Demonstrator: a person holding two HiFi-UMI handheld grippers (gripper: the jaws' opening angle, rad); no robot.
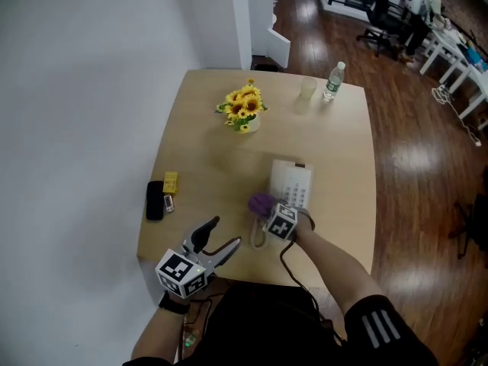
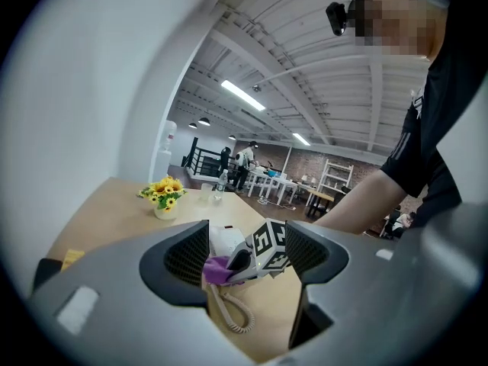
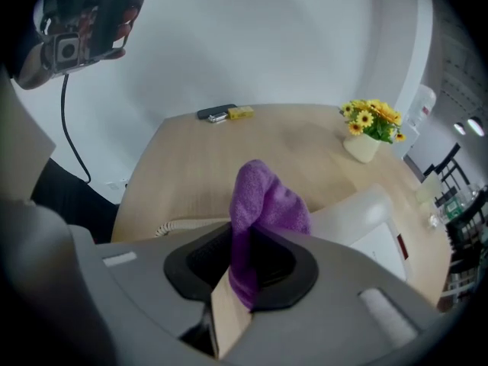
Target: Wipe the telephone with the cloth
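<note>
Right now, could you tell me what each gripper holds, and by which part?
The right gripper is shut on the purple fleecy cloth, pinching its bunched lower end. The left gripper is open and empty.

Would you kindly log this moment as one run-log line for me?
right claw: shut on purple fluffy cloth | cloth position: beside white corded desk telephone, contact unclear | left claw: open, empty, off the telephone
</note>
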